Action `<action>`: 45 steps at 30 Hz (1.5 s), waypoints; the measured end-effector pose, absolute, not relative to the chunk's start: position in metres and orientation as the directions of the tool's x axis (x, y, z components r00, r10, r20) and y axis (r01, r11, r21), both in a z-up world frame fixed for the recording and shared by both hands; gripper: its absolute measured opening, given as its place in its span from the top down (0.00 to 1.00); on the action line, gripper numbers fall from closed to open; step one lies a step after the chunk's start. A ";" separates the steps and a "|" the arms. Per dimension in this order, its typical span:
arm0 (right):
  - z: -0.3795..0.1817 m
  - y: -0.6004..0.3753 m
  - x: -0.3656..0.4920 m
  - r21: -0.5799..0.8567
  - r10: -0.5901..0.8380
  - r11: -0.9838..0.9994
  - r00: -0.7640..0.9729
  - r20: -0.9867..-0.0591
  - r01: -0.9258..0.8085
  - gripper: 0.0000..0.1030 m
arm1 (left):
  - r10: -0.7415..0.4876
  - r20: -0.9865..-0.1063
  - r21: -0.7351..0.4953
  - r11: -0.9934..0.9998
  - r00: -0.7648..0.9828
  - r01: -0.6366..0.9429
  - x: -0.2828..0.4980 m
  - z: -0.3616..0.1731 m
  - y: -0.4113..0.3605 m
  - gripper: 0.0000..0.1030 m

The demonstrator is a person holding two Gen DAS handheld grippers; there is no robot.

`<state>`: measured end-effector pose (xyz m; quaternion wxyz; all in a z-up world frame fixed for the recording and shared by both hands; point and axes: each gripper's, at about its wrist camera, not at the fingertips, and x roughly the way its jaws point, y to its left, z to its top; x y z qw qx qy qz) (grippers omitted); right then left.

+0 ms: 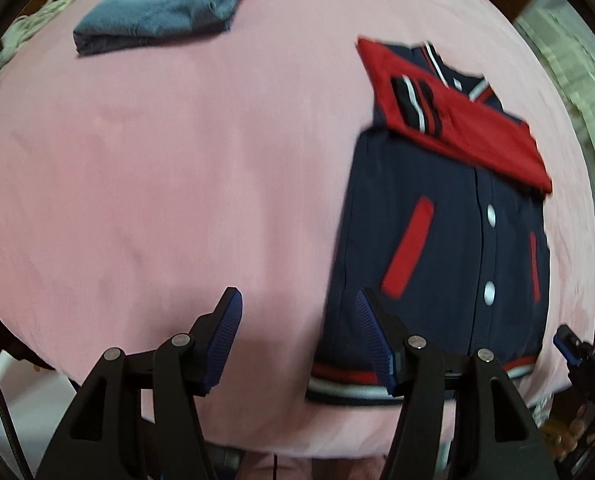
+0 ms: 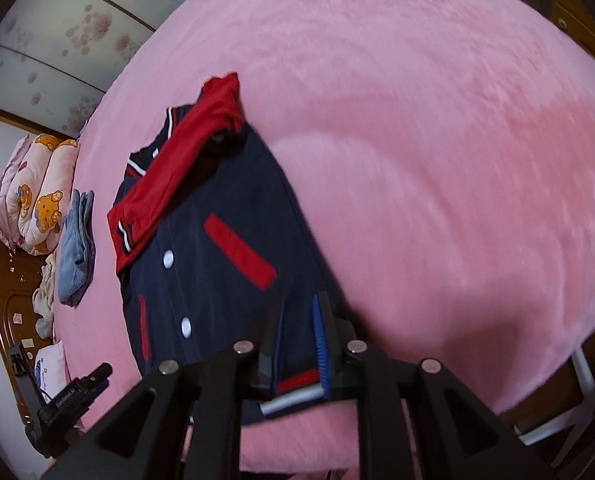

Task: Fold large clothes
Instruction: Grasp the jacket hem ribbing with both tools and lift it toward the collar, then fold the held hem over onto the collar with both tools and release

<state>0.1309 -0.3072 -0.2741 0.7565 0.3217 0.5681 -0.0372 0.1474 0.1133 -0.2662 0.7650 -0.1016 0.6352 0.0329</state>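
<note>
A navy varsity jacket (image 1: pixel 449 240) with red sleeves folded across its chest lies flat on the pink bed (image 1: pixel 177 180); it also shows in the right wrist view (image 2: pixel 217 248). My left gripper (image 1: pixel 299 320) is open and empty, hovering above the jacket's lower left hem. My right gripper (image 2: pixel 299 336) is nearly closed over the jacket's striped hem (image 2: pixel 297 388) at its lower right corner; I cannot tell whether it pinches the cloth. The right gripper's tip shows at the right edge of the left wrist view (image 1: pixel 573 344).
Folded blue jeans (image 1: pixel 165 4) lie at the far side of the bed, also in the right wrist view (image 2: pixel 75 244). A rolled bear-print quilt (image 2: pixel 37 192) and light clothes (image 2: pixel 45 292) lie beyond them. The pink bed (image 2: pixel 437 160) stretches to the jacket's right.
</note>
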 end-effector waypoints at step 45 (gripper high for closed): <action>-0.303 -0.280 0.102 0.668 0.484 0.571 0.462 -0.743 0.478 0.89 | -0.464 -0.881 -0.473 0.845 0.095 -0.250 0.109 -0.318 0.097 0.89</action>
